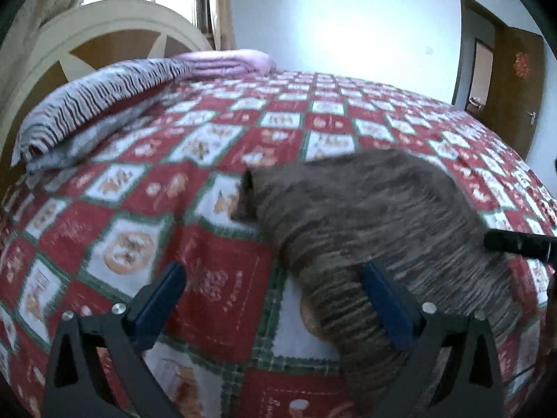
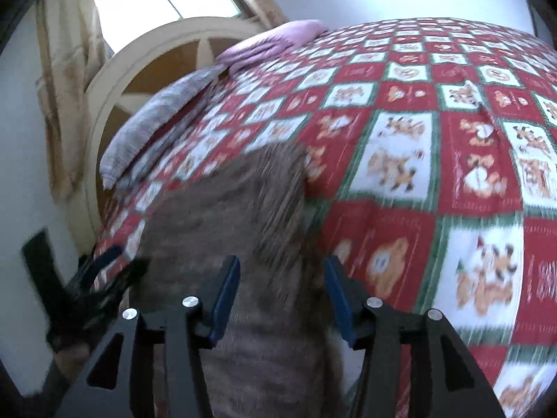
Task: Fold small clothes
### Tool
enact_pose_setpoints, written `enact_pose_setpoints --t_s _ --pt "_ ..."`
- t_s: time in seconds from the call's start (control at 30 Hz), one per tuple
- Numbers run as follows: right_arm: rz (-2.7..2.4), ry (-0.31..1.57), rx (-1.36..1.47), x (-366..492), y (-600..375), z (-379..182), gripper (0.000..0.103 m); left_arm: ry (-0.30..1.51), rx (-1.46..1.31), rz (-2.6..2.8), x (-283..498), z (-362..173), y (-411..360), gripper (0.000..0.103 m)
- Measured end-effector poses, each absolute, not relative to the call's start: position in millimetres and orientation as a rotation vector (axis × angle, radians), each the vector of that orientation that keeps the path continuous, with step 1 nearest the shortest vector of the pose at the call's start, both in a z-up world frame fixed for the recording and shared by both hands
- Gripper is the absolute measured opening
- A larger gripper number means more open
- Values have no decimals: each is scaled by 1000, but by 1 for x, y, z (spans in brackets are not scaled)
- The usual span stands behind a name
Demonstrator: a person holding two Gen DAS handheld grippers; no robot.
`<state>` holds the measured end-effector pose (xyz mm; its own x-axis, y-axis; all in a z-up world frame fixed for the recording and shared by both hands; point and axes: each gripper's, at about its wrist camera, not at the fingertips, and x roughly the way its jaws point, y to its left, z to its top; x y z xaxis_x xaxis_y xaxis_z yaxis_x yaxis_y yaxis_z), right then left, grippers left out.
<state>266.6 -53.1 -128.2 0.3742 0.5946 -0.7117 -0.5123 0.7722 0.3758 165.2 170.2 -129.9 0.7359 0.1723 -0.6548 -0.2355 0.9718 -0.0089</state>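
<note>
Two views, both blurred. Left wrist: your left gripper (image 1: 273, 292) hangs with jaws wide apart over the red-and-white checked bedspread (image 1: 216, 146); the brown striped garment (image 1: 376, 216) lies just right of centre, under the right finger. A striped pillow (image 1: 87, 104), arched headboard (image 1: 115, 31) and brown door (image 1: 511, 87) show behind.

Right wrist: your right gripper (image 2: 282, 292) is spread too, the garment (image 2: 240, 216) beneath it.

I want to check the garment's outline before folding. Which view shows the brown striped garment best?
The left wrist view: the garment lies nearly whole on the bedspread, edges visible. The right wrist view shows it blurred, its near part hidden behind the fingers.
</note>
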Motion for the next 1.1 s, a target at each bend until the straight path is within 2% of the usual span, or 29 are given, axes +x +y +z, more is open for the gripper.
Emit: enact_pose_setpoints --t_s 0.07,0.23,0.37,0.47,0.7,0.87,1.1 --pt "640 962 9 261 -50 -140 53 707 -100 233 163 -136 171 103" --pt "636 904 9 260 -57 -157 61 684 -152 206 161 -145 175 103" --pt "601 902 61 252 -63 -152 63 713 -178 214 158 -137 178 103" --pt "591 889 113 233 -71 -136 63 694 -177 237 146 -115 176 103" --pt "592 703 134 183 -81 -78 64 526 -143 223 119 -53 165 103" --pt "588 596 117 156 -82 -46 64 503 -130 203 116 -40 161 103" --pt "591 562 113 139 -85 -29 65 476 -118 200 111 -29 156 103"
